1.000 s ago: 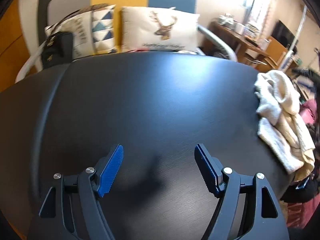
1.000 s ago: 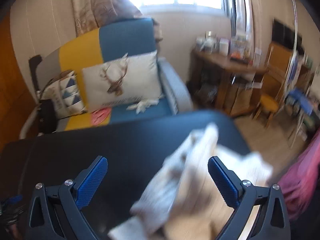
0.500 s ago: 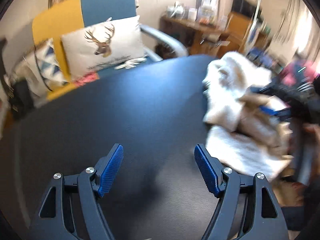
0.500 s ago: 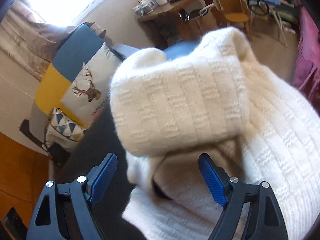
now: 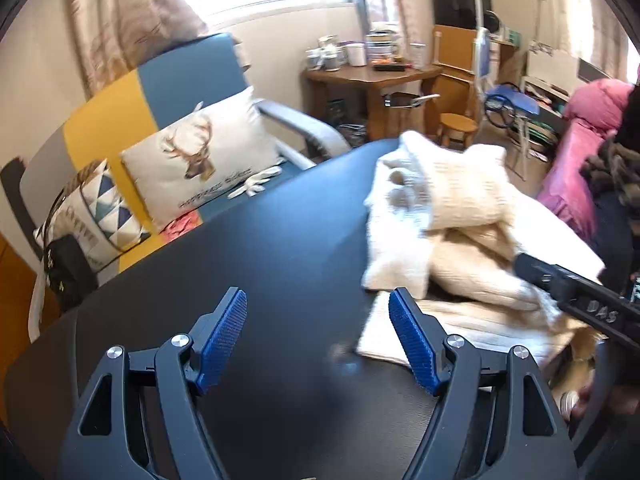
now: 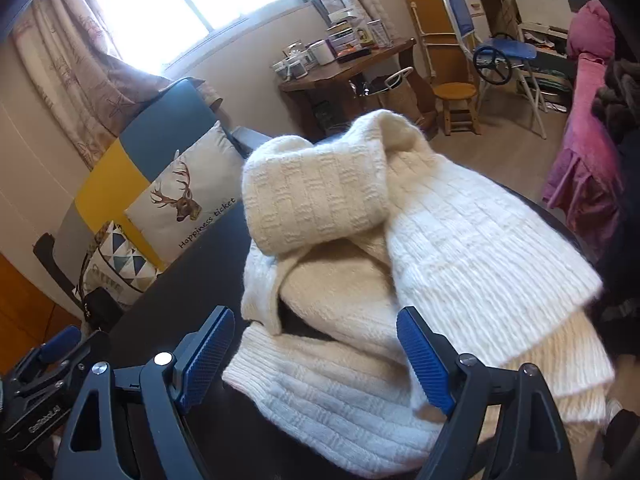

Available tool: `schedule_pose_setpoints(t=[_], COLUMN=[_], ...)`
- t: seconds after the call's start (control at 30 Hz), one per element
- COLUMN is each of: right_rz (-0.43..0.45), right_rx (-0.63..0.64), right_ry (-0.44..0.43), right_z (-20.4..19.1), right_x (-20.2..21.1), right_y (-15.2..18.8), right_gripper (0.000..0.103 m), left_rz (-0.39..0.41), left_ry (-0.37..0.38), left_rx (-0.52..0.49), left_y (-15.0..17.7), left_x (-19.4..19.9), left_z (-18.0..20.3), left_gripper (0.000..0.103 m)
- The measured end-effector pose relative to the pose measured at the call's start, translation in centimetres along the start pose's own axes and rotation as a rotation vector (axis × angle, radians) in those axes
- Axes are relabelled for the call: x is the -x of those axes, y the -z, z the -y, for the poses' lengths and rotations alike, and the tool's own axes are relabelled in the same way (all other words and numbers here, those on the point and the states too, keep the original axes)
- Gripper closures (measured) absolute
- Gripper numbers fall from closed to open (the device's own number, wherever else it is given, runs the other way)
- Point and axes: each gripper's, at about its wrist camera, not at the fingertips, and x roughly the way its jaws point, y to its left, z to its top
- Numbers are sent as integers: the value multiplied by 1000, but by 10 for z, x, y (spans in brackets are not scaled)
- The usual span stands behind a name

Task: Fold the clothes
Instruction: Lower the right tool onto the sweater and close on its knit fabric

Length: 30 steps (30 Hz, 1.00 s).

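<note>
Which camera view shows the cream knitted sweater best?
The right wrist view: the sweater fills the frame, knit pattern sharp. The left wrist view shows it smaller, off right on the black table, partly blurred.

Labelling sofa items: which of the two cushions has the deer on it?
The bigger white cushion, leaning on the blue part of the sofa. The smaller cushion beside it has triangles.

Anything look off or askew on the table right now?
The cream knit sweater lies crumpled in a heap near the black table's far right edge, part seemingly overhanging. No damage or spills visible. Both grippers, left and right, are open and hold nothing.
</note>
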Motion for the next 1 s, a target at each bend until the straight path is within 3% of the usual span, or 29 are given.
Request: schedule_pose_setpoints(t=[0.37, 0.73, 0.9, 1.0], right_rz=[52, 53, 58, 41], right_rx=[27, 114, 190, 171], right_ry=[43, 90, 172, 166], right_z=[0, -13, -25, -25], right_x=[7, 6, -2, -12], right_y=[9, 13, 9, 2], right_gripper=[17, 17, 17, 18], left_rz=[16, -3, -51, -90], left_ry=[28, 20, 11, -4], left_rx=[-65, -54, -24, 8], left_y=[1, 10, 28, 41], left_x=[12, 8, -7, -18], left_z=[33, 31, 17, 3], left_gripper=[26, 26, 26, 26])
